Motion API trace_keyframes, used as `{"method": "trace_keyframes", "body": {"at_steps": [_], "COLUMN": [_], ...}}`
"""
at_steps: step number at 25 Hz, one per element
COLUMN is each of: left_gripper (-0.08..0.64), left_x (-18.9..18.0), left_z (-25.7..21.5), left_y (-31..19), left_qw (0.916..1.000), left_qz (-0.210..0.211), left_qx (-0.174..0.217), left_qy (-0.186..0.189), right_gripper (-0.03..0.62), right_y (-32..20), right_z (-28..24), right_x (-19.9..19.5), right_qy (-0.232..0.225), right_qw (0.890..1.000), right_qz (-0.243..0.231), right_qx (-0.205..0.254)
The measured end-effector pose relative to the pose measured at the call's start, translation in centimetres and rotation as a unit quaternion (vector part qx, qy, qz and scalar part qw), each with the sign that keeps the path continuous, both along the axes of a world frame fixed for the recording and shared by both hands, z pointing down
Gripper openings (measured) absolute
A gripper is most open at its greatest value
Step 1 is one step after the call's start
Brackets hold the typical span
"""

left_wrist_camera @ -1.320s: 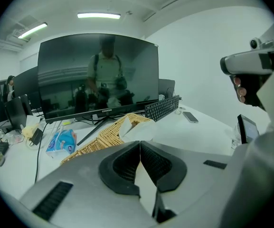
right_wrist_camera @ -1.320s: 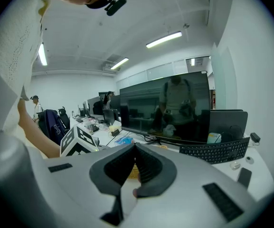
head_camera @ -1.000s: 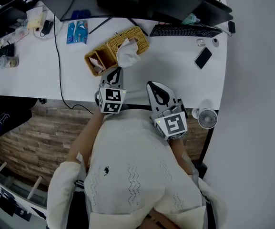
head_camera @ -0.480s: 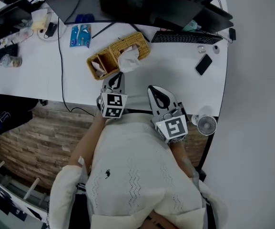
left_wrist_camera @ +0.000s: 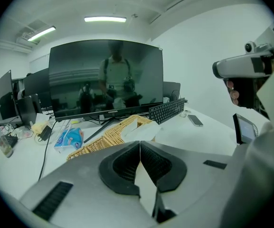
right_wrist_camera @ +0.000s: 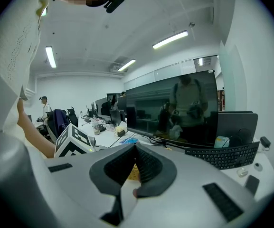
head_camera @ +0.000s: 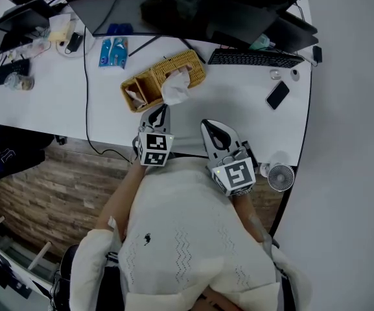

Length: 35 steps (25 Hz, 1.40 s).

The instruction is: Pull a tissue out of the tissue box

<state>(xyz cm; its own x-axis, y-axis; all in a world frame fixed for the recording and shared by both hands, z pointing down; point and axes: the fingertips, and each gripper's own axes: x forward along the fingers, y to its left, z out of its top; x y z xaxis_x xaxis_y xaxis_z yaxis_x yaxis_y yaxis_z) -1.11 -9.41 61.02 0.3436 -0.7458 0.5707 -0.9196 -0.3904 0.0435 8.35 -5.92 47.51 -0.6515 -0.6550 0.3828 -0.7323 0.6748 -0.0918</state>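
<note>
A woven wicker tissue box (head_camera: 149, 83) lies on the white desk (head_camera: 238, 102), with a white tissue (head_camera: 175, 88) sticking up from its top slot. My left gripper (head_camera: 163, 110) hovers just short of the box, its tip pointing at the tissue, jaws shut and empty. In the left gripper view the shut jaws (left_wrist_camera: 140, 144) meet below the tissue (left_wrist_camera: 145, 133) and the box (left_wrist_camera: 109, 137). My right gripper (head_camera: 209, 123) hangs over the desk's near edge, to the right of the box, also shut on nothing (right_wrist_camera: 135, 147).
A large monitor (head_camera: 174, 5) stands behind the box, with a keyboard (head_camera: 255, 58) and a black phone (head_camera: 277, 94) to the right. A blue tissue packet (head_camera: 112, 49) and a black cable (head_camera: 86, 76) lie to the left. A small fan (head_camera: 280, 175) sits off the desk's right corner.
</note>
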Motion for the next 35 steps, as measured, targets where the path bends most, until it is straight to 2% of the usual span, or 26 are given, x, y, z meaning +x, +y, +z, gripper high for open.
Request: {"method": "trace_keyframes", "body": {"at_steps": [7,35], "left_gripper": [0.015,0.015], "left_x": [-0.2,-1.8], "left_z": [-0.1,-3.5], "left_y": [0.6,2.3], "left_qw": [0.9999,0.9991], "left_qz": [-0.015,-0.019], "left_qx": [0.001,0.033], "left_qy": [0.004,0.019], "right_gripper": [0.002,0.002], "right_y": [0.1,0.7], "right_z": [0.0,0.1], "right_x": [0.0,-1.5], "right_qy": [0.002,0.001], "right_qw": [1.000,0.999], "right_qz": [-0.016,-0.033], "right_qx": [0.002,0.005]}}
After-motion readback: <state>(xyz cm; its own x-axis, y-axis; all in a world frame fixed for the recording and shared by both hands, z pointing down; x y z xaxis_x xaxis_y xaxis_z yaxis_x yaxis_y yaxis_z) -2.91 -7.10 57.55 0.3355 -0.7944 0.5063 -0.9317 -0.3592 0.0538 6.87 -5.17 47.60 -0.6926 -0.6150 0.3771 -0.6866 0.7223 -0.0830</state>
